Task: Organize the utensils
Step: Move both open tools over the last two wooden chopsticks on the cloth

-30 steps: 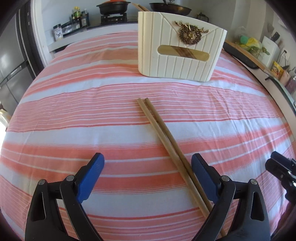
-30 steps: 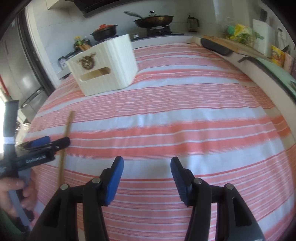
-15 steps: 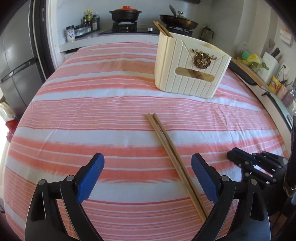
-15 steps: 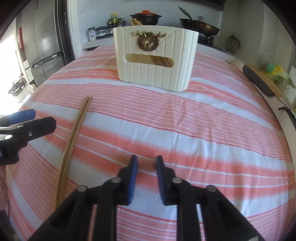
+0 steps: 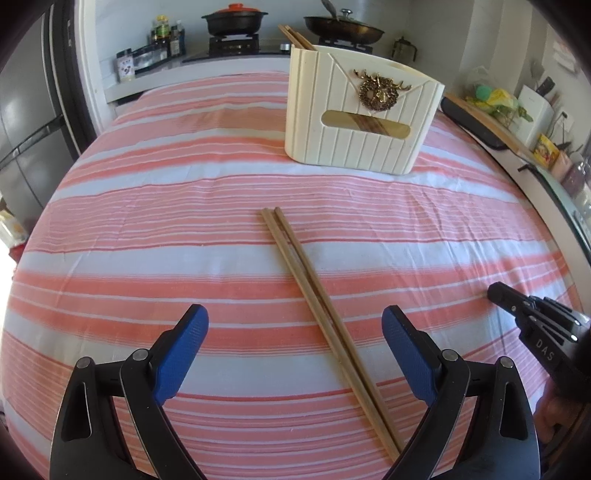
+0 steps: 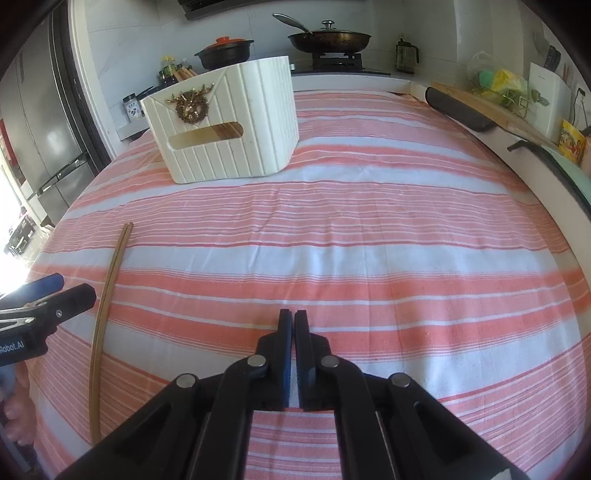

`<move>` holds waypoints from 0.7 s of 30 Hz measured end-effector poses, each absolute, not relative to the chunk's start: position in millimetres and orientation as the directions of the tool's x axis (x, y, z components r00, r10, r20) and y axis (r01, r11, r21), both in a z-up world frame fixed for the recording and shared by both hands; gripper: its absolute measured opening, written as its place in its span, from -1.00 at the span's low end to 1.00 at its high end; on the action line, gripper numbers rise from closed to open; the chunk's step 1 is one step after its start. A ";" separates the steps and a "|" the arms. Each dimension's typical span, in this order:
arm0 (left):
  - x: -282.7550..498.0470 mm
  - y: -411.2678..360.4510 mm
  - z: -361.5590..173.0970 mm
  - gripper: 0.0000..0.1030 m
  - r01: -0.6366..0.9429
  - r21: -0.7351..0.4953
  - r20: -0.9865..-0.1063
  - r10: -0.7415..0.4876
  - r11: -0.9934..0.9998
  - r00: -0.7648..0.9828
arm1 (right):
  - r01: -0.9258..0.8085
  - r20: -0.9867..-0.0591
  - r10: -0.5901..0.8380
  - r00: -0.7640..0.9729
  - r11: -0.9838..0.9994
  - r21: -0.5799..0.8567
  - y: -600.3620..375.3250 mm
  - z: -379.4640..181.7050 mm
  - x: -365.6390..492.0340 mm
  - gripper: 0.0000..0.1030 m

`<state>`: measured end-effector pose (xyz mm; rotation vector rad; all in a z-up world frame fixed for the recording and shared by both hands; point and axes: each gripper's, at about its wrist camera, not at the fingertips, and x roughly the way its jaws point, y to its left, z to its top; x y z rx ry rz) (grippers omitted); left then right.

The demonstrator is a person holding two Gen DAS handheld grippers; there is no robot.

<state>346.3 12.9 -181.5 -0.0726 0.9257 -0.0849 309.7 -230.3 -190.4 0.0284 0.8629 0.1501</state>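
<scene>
Between the wide-apart blue pads of the left gripper (image 5: pixel 295 350), two long brown wooden chopsticks (image 5: pixel 317 310) point away toward the cream ribbed holder box (image 5: pixel 354 122), while the right gripper (image 6: pixel 293 325) is pressed together, empty.

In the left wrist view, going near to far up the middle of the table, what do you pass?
Open left gripper → pair of wooden chopsticks lying on the striped cloth → cream ribbed utensil holder → black frying pan on the stove.

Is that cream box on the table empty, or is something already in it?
Not empty. Chopstick ends poke above the box at its back corner, and brown sticks show through its front slot.
</scene>
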 end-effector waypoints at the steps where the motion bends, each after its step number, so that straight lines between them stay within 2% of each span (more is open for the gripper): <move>1: 346.9 11.9 -181.9 0.85 0.043 -0.101 -0.796 -0.106 0.994 0.596 | -0.121 -0.753 0.150 0.640 0.988 0.094 -232.7 -190.3 308.8 -0.96; 4: 349.4 10.1 -182.5 0.85 0.045 -0.117 -0.801 -0.121 0.992 0.586 | -0.126 -0.749 0.182 0.637 0.983 0.131 -240.0 -190.2 307.6 -0.88; 6: 350.7 11.2 -180.5 0.85 0.046 -0.149 -0.799 -0.148 0.988 0.583 | -0.119 -0.737 0.201 0.646 0.979 0.164 -248.1 -187.9 300.9 -0.54; 7: 350.8 13.3 -179.0 0.85 0.043 -0.170 -0.794 -0.163 0.984 0.585 | -0.106 -0.727 0.203 0.656 0.978 0.177 -254.7 -186.2 297.2 -0.50; 14: 363.3 4.4 -181.3 0.82 0.056 -0.266 -0.792 -0.251 0.962 0.556 | -0.084 -0.726 0.184 0.662 0.981 0.173 -279.7 -181.7 286.1 -0.48; 17: 369.0 -9.4 -180.9 0.71 0.039 -0.157 -0.809 -0.151 0.987 0.568 | -0.099 -0.732 0.193 0.653 0.981 0.170 -277.9 -182.2 283.8 -0.48; 21: 363.7 10.8 -182.6 0.71 -0.048 -0.151 -0.808 -0.096 0.987 0.581 | -0.138 -0.730 0.216 0.648 0.976 0.167 -266.1 -179.1 275.8 -0.48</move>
